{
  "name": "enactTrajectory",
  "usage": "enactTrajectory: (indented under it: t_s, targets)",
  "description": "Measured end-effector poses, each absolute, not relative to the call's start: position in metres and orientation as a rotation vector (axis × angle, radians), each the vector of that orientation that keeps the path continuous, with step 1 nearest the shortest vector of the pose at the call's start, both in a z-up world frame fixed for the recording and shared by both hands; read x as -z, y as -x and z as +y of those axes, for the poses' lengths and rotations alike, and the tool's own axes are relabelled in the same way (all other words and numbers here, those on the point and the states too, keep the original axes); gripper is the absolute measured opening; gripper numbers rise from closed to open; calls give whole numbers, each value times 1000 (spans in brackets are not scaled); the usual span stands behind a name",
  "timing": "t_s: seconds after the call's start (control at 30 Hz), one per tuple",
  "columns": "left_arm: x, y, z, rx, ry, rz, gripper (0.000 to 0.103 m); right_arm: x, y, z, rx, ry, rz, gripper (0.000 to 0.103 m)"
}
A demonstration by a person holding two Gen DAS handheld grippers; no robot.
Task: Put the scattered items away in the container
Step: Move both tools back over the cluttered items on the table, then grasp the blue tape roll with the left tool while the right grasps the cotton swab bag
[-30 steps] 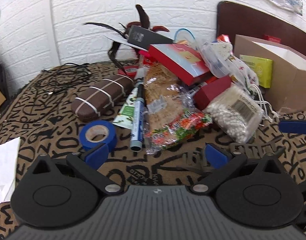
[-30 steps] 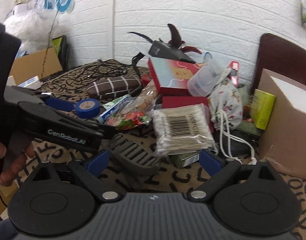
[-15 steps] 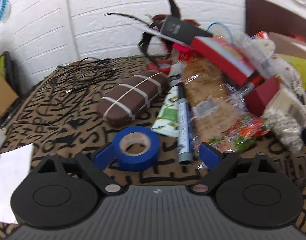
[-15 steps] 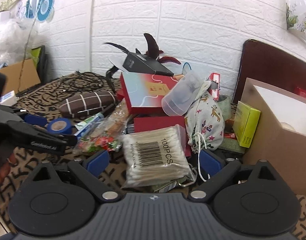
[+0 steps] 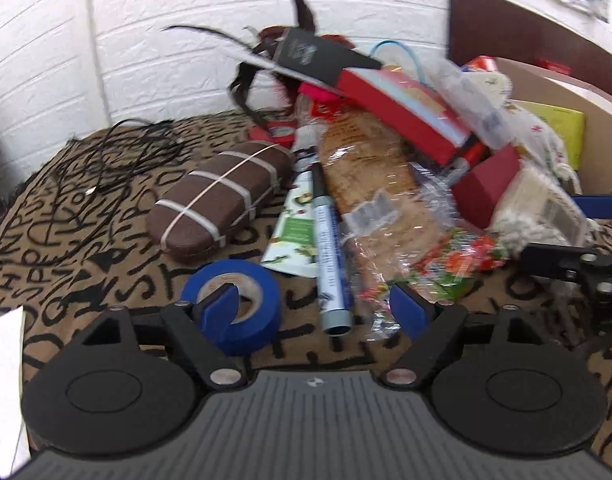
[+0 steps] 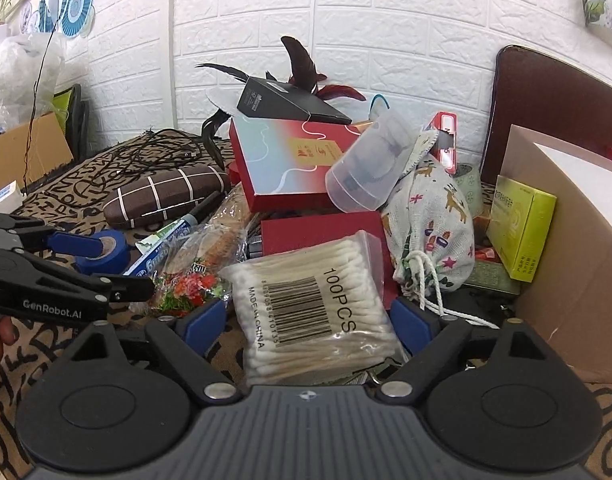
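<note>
A: Which step is in hand?

B: Both picks are starting at once, by the look of it. The left gripper (image 5: 314, 312) is closing, its jaws still spread — one blue pad sits inside the core of the blue tape roll (image 5: 247, 308), the other stands past the marker (image 5: 330, 260), neither pressing yet. The right gripper (image 6: 306, 320) is closing too, its pads either side of the cotton swab bag (image 6: 318, 304) but not yet squeezing it.

A: And the container?

B: The cardboard box (image 6: 566, 272) at the far right, just beside the pile, with a yellow-green carton (image 6: 520, 228) leaning on its wall.

A: What does the next move call for?

B: Probably closing until each pad bites, then lifting. The left jaws span both tape and marker — the marker may get dragged along.

A: Any writing?

B: "100PCS" and "MADE IN CHINA" on the swab bag, and "GenRobot.AI" on the left gripper's side in the right wrist view.
</note>
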State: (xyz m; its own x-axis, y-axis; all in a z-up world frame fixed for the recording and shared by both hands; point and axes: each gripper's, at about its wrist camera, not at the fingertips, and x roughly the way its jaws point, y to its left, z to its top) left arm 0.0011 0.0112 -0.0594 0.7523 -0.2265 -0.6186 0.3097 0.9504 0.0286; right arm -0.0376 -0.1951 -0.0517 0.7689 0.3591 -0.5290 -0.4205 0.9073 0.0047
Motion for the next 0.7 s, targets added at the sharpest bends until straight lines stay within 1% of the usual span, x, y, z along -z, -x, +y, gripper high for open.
enactTrajectory:
  t_s: [0.1,0.13,0.17,0.23,0.27,0.33,0.5,0.57,0.7]
  targets:
    - [59,-5,16,292,-135,668,79,52,37,-196,-431,112,552,88]
    - [58,-5,16,297,-149,671,70,51,37,-196,-432,111,551,87]
    - [57,-4,17,310,-155,672,63,51,37,-196,-432,109,551,87]
    - [56,-2,20,335,-157,681,60,51,37,-197,-433,105,551,85]
    - [57,-1,21,341,-170,681,56,50,37,-197,-433,103,550,85]
    - [57,1,24,350,-194,678,52,51,37,-198,-435,104,550,84]
    - [55,0,32,367,-170,679,51,50,37,-197,-437,110,552,84]
    - [55,3,32,395,-183,670,54,50,36,-196,-439,112,553,84]
    - [56,2,36,433,-235,663,54,48,37,-194,-446,116,548,84]
